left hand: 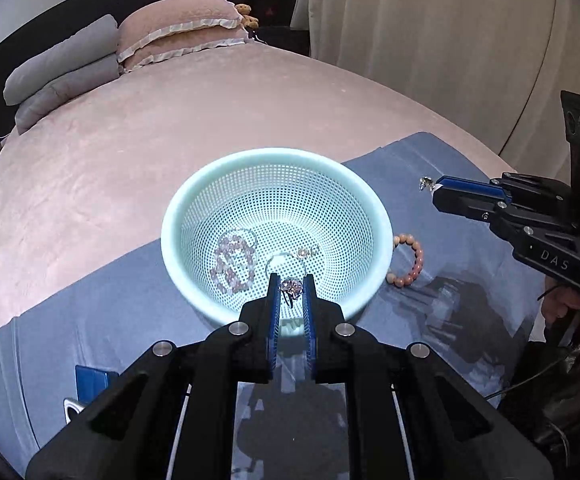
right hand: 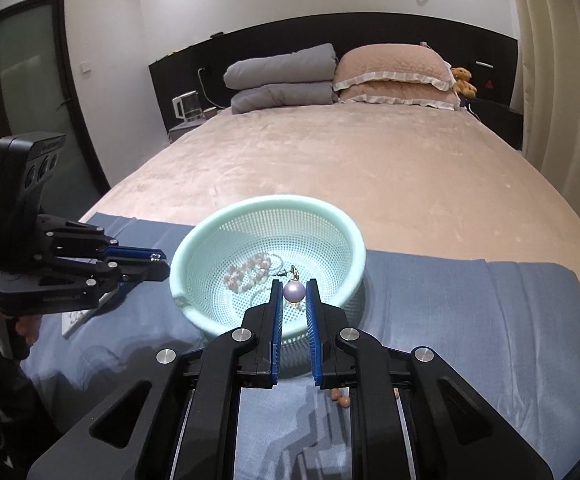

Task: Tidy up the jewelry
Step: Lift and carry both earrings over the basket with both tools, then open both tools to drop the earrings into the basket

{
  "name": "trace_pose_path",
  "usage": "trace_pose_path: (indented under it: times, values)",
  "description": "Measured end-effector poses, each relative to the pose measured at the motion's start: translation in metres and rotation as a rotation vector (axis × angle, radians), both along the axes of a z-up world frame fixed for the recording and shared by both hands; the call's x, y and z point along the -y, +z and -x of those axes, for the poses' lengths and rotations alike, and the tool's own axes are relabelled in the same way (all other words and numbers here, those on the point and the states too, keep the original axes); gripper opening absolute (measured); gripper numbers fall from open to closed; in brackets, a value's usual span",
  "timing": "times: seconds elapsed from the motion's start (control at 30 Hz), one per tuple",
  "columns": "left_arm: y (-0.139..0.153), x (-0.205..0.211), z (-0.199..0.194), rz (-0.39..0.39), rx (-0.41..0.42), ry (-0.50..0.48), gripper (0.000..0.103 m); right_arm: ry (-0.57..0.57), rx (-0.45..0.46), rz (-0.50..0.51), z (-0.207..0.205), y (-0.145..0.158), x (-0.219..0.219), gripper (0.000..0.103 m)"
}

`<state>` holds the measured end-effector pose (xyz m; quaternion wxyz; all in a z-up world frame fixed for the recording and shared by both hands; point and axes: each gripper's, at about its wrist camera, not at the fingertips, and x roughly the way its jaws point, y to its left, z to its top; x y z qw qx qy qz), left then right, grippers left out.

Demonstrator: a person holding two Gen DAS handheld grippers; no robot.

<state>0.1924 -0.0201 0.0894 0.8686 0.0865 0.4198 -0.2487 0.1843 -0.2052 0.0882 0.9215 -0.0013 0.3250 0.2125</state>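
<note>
Gripping a sparkly ring (left hand: pixel 291 286), left claw (left hand: pixel 292 285) hovers over basket (left hand: pixel 178 208); right claw (right hand: pixel 294 291) pinches pearl earring (right hand: pixel 294 290).

basket (left hand: pixel 178 216) mint, perforated | cloth (left hand: pixel 102 320) blue | bracelet (left hand: pixel 410 260) peach | pearl (right hand: pixel 294 291) lilac

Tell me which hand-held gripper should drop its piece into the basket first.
Left hand-held gripper: its crystal piece already hangs over the basket; the right is beside the rim.
</note>
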Motion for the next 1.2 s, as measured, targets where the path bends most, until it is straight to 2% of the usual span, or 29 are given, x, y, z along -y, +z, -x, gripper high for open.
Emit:
trace_pose_path:
  times: [0.13, 0.4, 0.6, 0.77, 1.2]
  values:
    - [-0.006, 0.009, -0.02, 0.026, -0.036, -0.028, 0.011, 0.018, -0.01, 0.005, -0.016, -0.004, -0.006, 0.011]
    - [-0.042, 0.018, -0.048, -0.007, -0.111, -0.032, 0.011, 0.062, -0.071, 0.005, -0.049, -0.034, -0.024, 0.011]
    - [-0.062, 0.016, -0.052, -0.017, -0.148, -0.027, 0.011, 0.065, -0.112, -0.017, -0.061, -0.054, -0.027, 0.011]
    - [-0.068, 0.019, -0.048, -0.023, -0.149, -0.044, 0.011, 0.064, -0.133, -0.018, -0.063, -0.064, -0.028, 0.011]
    - [-0.07, 0.018, -0.047, -0.047, -0.133, -0.036, 0.012, 0.048, -0.126, -0.017, -0.062, -0.063, -0.026, 0.013]
